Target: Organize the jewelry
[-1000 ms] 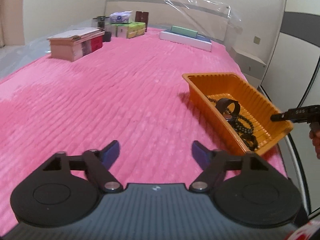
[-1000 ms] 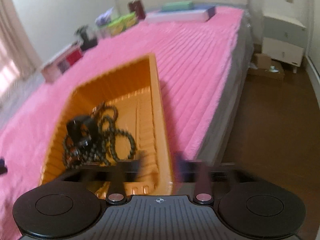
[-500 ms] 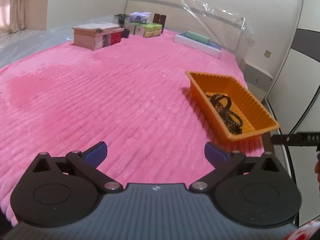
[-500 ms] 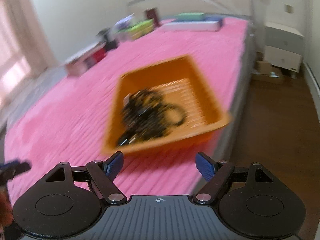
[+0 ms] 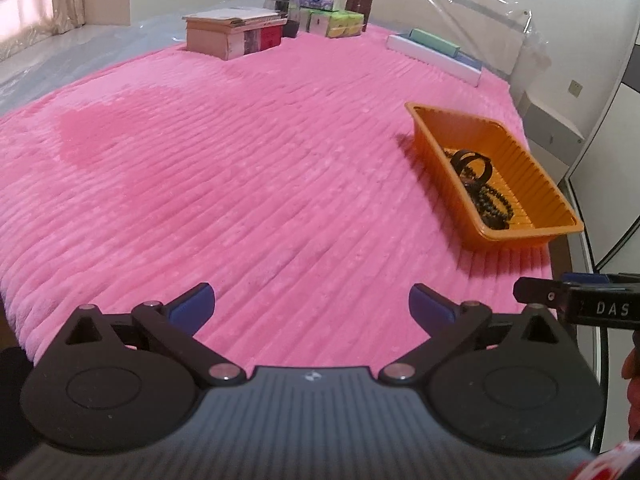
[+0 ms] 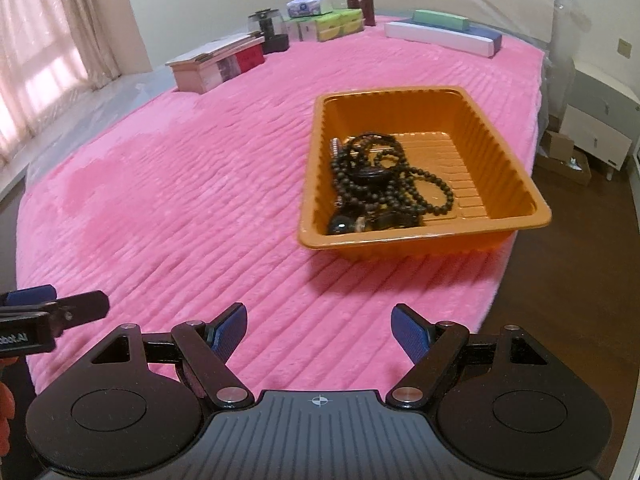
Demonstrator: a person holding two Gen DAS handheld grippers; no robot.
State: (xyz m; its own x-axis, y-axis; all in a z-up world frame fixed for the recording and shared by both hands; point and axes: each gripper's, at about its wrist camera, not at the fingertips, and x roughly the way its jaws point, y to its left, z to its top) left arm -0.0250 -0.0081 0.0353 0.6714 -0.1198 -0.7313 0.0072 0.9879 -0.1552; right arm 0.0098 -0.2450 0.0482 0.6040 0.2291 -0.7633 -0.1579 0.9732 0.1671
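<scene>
An orange plastic tray (image 6: 516,168) sits near the right edge of the pink bed cover; it also shows in the left wrist view (image 5: 532,184). Inside lie dark bead necklaces (image 6: 384,176) tangled with a black band (image 5: 474,164). My left gripper (image 5: 310,304) is open and empty, low over the cover, well short of the tray. My right gripper (image 6: 318,330) is open and empty, in front of the tray's near wall. The right gripper's tip shows at the right of the left wrist view (image 5: 576,300).
The pink ribbed bed cover (image 5: 224,168) fills the scene. At the far end stand a wooden box (image 5: 236,34), tissue packs (image 5: 332,16) and a long flat white box (image 5: 434,54). The bed's edge and brown floor (image 6: 580,280) lie right of the tray.
Both grippers have pulled back from the tray. The right gripper, nearly shut over the tray a second ago, has opened. The left gripper has opened wider.
</scene>
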